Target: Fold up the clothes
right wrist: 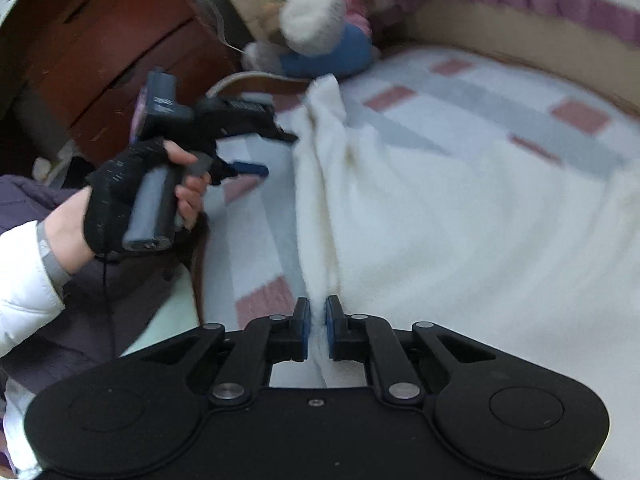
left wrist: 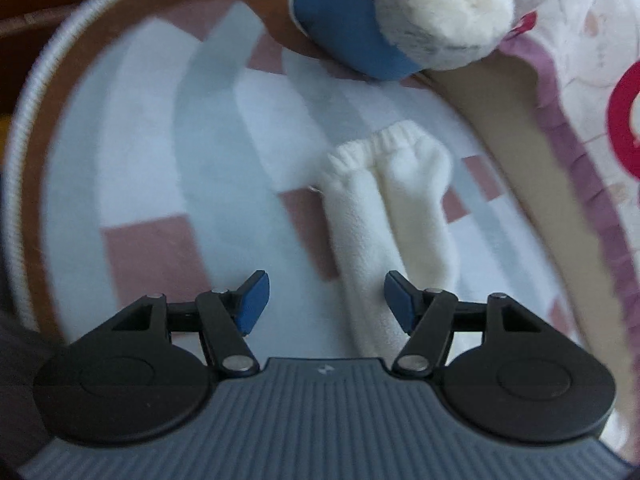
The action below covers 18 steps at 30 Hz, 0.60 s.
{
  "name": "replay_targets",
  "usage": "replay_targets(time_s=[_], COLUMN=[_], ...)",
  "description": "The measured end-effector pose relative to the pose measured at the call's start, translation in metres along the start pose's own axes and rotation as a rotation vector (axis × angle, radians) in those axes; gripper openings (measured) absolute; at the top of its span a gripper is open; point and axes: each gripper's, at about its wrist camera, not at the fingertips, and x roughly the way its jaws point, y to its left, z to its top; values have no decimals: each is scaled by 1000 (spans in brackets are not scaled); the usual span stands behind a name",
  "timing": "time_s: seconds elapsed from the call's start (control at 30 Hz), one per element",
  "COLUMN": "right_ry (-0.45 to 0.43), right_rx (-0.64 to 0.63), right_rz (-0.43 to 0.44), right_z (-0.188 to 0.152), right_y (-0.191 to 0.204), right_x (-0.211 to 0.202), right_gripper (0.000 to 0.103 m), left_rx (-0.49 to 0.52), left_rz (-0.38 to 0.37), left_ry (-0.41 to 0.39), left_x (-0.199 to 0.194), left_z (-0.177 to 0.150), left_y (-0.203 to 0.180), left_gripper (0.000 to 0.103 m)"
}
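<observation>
A white fleece garment (right wrist: 440, 216) lies spread on a checked blanket (right wrist: 500, 92). In the left wrist view its elastic-cuffed sleeve (left wrist: 384, 200) runs down between the fingers of my left gripper (left wrist: 326, 302), which is open and hovers over it with the cloth nearer the right pad. My right gripper (right wrist: 318, 326) is shut on a pinched fold of the garment's edge. The left gripper also shows in the right wrist view (right wrist: 256, 152), held in a gloved hand left of the garment.
A plush toy (left wrist: 400, 16) with a blue body sits at the blanket's far edge, also in the right wrist view (right wrist: 324, 32). A pink-trimmed floral quilt (left wrist: 580, 92) lies to the right. A brown wooden cabinet (right wrist: 100, 48) stands to the left.
</observation>
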Motion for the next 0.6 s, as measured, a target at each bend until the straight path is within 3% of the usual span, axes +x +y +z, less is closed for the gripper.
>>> replay_targets(time_s=[0.07, 0.13, 0.17, 0.2, 0.23, 0.3, 0.4, 0.43, 0.47, 0.6], right_ry=[9, 19, 19, 18, 13, 9, 22, 26, 24, -4], right_rx=[-5, -36, -37, -33, -33, -30, 17, 43, 109, 280], right_rz=[-24, -60, -67, -68, -65, -74, -117, -132, -147, -299], right_z=[-5, -8, -9, -10, -10, -10, -5, -2, -1, -9], right_y=[2, 7, 7, 7, 5, 3, -4, -7, -14, -38], right_x=[9, 15, 18, 18, 16, 10, -12, -21, -35, -102], right_gripper=[11, 11, 11, 11, 12, 14, 31, 48, 54, 55], left_rx=[-37, -5, 29, 64, 107, 121, 242, 242, 236, 193], left_rz=[-16, -29, -35, -41, -18, -33, 106, 150, 201, 388], left_ry=[-44, -40, -34, -28, -58, -183, -350, -344, -307, -146], left_x=[6, 14, 16, 19, 13, -10, -55, -59, -56, -35], left_z=[-2, 1, 3, 5, 6, 9, -1, -4, -5, -14], left_y=[-5, -15, -20, -26, -32, -34, -36, -29, -22, 10], left_gripper=[76, 74, 50, 14, 4, 4, 4, 4, 4, 10])
